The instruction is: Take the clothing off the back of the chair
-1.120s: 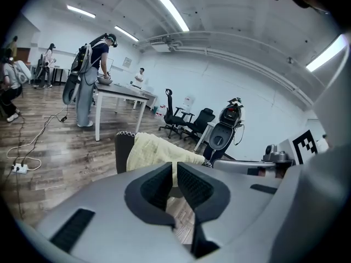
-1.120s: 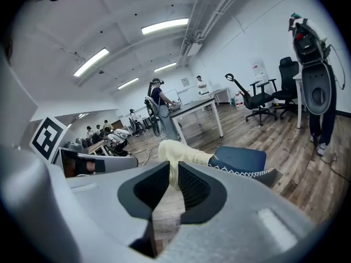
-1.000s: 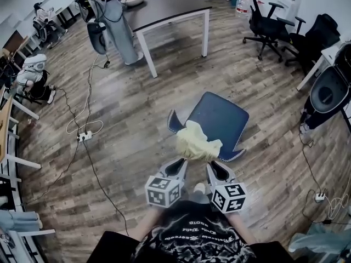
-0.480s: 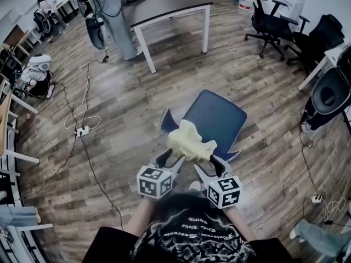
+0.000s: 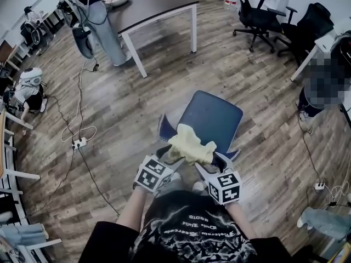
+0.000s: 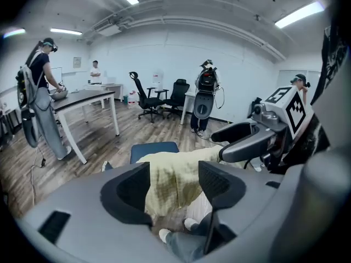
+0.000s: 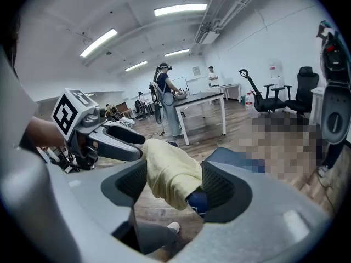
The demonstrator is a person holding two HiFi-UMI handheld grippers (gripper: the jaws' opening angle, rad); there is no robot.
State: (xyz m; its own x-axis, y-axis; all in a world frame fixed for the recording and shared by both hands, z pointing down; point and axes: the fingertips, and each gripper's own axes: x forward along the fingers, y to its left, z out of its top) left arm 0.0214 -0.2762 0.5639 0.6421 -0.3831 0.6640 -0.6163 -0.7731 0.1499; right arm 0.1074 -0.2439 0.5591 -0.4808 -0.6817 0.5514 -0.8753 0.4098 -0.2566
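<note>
Nearest me, the left gripper (image 5: 166, 156) and right gripper (image 5: 218, 161) sit side by side at the top edge of the chair (image 5: 213, 116) back, the edge closest to the camera. Both have just been opening and now stand wide apart. In the left gripper view I see the pale yellow clothing (image 5: 191, 146) hanging in the gap between the jaws, not pinched. The right gripper view is the same: cloth between the spread jaws, with the blue rim of the chair back just under it. So neither gripper is gripping anything. The clothing is bunched over that top edge, between the two grippers, one flap lying toward the seat. The chair is blue and stands on a wood floor (image 5: 126, 103). Further out there's a power strip (image 5: 79, 143) with a cable at left. Beyond that is a dark table (image 5: 159, 7) with a person (image 5: 90, 7) standing at its left edge. Black office chairs (image 5: 255, 18) are far right.
</note>
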